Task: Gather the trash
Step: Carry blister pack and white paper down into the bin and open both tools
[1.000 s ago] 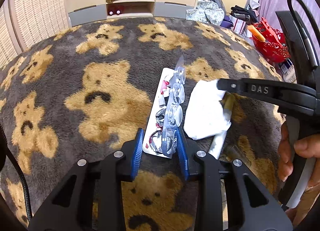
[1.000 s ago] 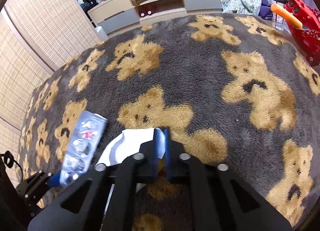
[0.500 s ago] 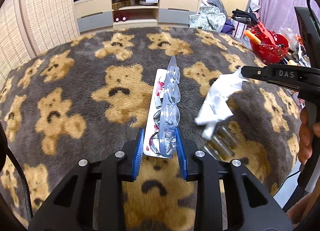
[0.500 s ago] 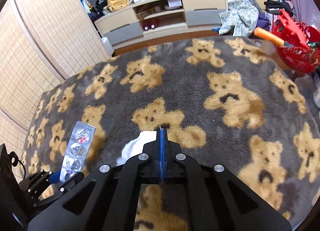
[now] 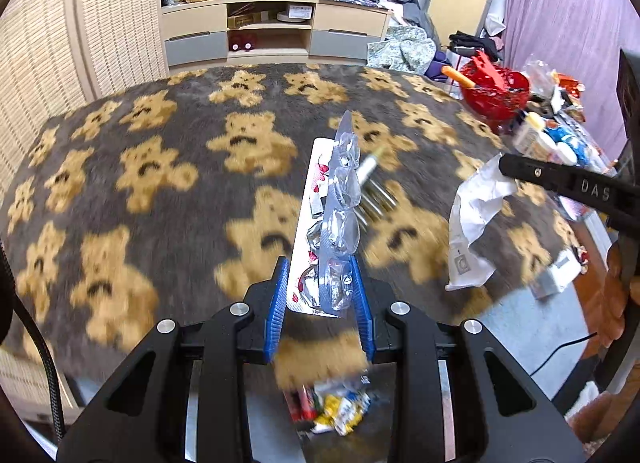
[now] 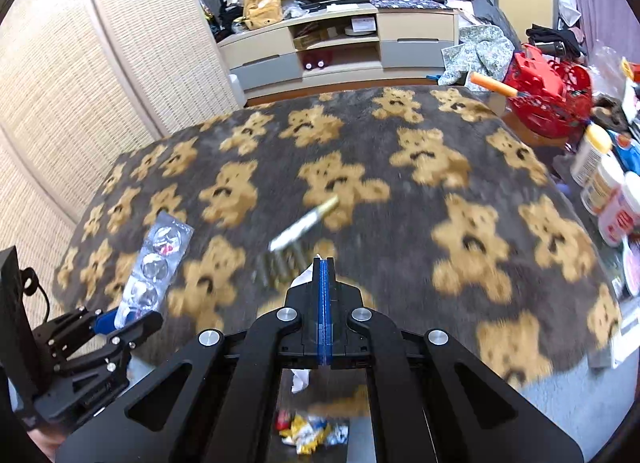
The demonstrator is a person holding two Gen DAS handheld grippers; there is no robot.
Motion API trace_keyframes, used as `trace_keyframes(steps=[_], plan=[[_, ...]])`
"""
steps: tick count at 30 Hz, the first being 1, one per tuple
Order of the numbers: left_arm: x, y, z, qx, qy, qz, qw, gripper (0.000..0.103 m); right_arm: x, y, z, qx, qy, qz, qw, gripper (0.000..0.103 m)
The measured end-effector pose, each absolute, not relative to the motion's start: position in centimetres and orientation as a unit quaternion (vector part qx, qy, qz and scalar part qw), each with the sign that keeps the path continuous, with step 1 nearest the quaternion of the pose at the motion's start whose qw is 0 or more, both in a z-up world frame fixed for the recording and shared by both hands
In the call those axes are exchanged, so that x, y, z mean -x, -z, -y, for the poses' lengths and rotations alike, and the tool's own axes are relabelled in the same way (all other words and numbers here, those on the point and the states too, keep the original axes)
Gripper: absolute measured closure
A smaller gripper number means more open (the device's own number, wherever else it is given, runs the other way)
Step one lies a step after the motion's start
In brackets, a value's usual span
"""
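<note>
My left gripper (image 5: 319, 267) is shut on the lower end of a clear blister pack (image 5: 334, 219) with a white card back, held up over the teddy-bear rug (image 5: 160, 191). The right wrist view shows the same gripper (image 6: 120, 317) and the pack (image 6: 156, 263) at lower left. My right gripper (image 6: 323, 261) is shut on a crumpled white paper (image 6: 303, 278); from the left wrist it (image 5: 505, 165) shows with the paper (image 5: 474, 223) hanging below it. A blurred bundle of small cylinders with a white, gold-tipped piece (image 6: 298, 237) lies on the rug.
Colourful wrappers (image 5: 338, 407) lie on the grey floor below the grippers, off the rug's near edge. A red basket (image 5: 496, 91) and several bottles (image 6: 600, 179) crowd the right side. A TV cabinet (image 5: 276, 35) stands at the back and a woven screen (image 5: 48, 63) on the left.
Both grippers have risen and drawn back from the rug with their loads. The white paper came up off the rug, uncovering the cylinders. The wrappers on the floor have come into view.
</note>
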State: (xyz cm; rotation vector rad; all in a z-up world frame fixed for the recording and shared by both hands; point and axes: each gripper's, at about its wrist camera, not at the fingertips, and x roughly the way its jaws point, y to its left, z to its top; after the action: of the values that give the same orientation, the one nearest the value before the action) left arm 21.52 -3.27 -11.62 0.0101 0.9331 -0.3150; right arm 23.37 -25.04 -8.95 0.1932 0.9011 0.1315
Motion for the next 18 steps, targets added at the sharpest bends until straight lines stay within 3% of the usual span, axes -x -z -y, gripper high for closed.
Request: trace_keyframes(steps=[9,18], plan=[[-13.2,12.6,2.8,0.01,0.174,-0.448,0.877,0.074,-14.5,9.2,23.5,-0.077,-0.091,-0.432,0.894,0.101],[-9.0,17.6,2.6,0.021,0.174,-0.489,0.855,0.074,-9.9,14.4,21.9,-0.081,-0.112,-0.463,0.875,0.101]])
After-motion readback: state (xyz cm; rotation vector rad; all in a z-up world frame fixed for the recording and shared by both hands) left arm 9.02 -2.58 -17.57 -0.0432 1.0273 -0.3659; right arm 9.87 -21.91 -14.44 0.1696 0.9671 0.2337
